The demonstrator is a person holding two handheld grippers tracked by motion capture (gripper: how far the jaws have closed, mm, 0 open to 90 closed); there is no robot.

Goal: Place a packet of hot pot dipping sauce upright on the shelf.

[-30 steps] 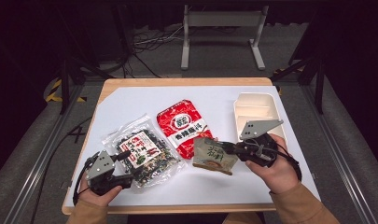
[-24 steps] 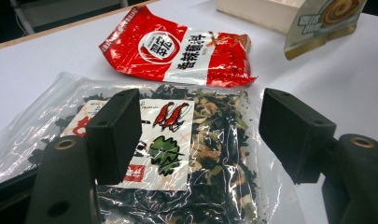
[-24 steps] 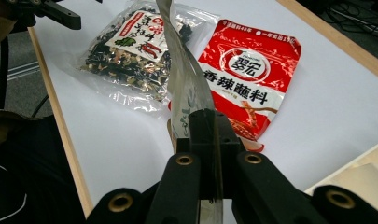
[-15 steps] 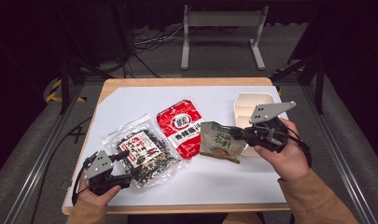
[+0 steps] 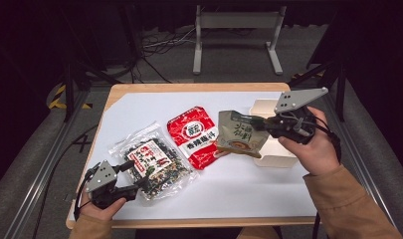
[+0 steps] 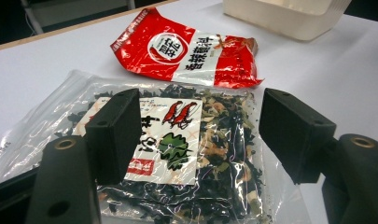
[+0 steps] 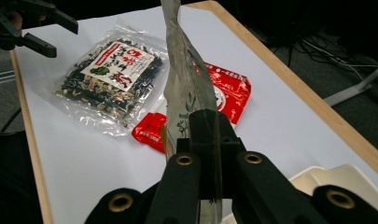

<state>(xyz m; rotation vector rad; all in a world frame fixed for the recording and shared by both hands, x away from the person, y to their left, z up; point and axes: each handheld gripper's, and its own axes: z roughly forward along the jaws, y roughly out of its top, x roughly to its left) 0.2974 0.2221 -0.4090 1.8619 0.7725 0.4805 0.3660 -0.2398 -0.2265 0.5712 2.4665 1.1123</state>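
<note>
My right gripper (image 5: 261,124) is shut on the edge of a grey-green snack pouch (image 5: 240,133) and holds it in the air beside the white tray (image 5: 278,158). Seen along the right gripper's jaws, the pouch (image 7: 185,88) stands edge-on, pinched between them (image 7: 210,140). A clear bag of dried seaweed mix (image 5: 151,162) lies flat at the table's front left. My left gripper (image 5: 135,175) rests open at that bag's near edge, and the bag (image 6: 196,154) lies beneath and beyond its spread jaws. A red snack packet (image 5: 196,135) lies flat in the middle.
The white sheet (image 5: 229,189) covers a wooden table whose edge (image 5: 189,221) runs along the front. The cream tray (image 6: 289,16) stands at the right side. A metal stand (image 5: 236,30) and cables lie on the dark floor behind the table.
My right gripper has risen and moved toward the tray at the right, lifting the grey-green pouch off the table. The left gripper has stayed put.
</note>
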